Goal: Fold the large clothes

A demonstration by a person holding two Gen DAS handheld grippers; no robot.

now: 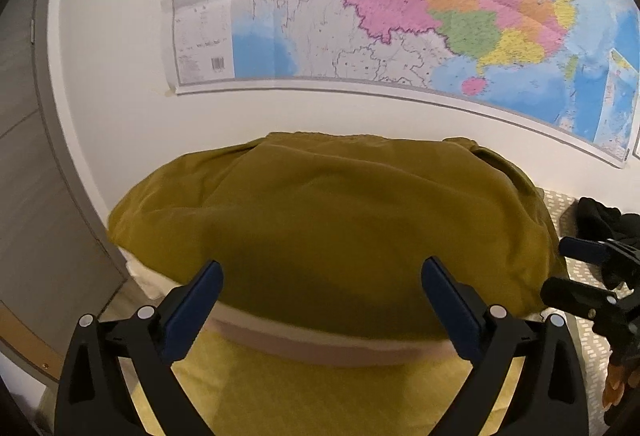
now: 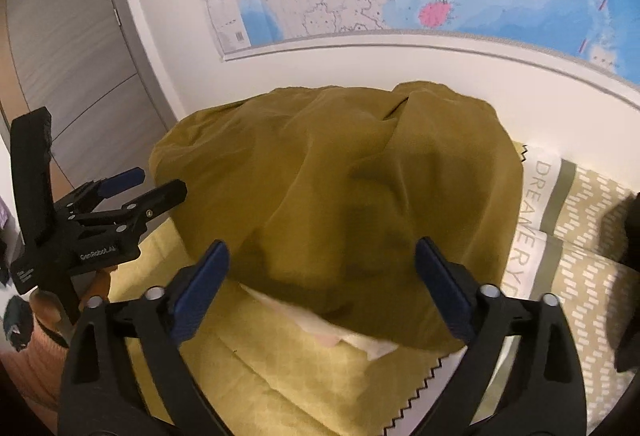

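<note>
- Left wrist view, bottom of frame: your left gripper (image 1: pixel 322 278) had its jaws spread wide, the blue pads apart at lower left and lower right, with nothing between them.
- Right wrist view, bottom of frame: your right gripper (image 2: pixel 322 260) likewise stood released, jaws wide, gripping nothing; its pads framed the near edge of the cloth without pressing on it.
- The olive-yellow garment (image 1: pixel 332 220) filled the centre of both views, lying in a loose mound with soft folds, draped over something pale whose edge showed beneath its near hem.
- Under that hem in the right wrist view, a white layer (image 2: pixel 340 332) showed at lower centre, and below it a lighter yellow cover (image 2: pixel 304 376) with a black zigzag edge.
- Your left gripper also appeared at the left edge of the right wrist view, jaws parted, beside the garment's left side and clear of it.
- Right of the garment, a patterned pillow (image 2: pixel 588 276) with printed lettering lay in the right part of the frame.
- A dark cloth (image 1: pixel 600 216) sat at the right edge of the left wrist view.
- Farthest back, a coloured wall map (image 1: pixel 400 4) hung on the white wall across the top of both views; a grey door (image 2: pixel 68 76) stood at upper left.
</note>
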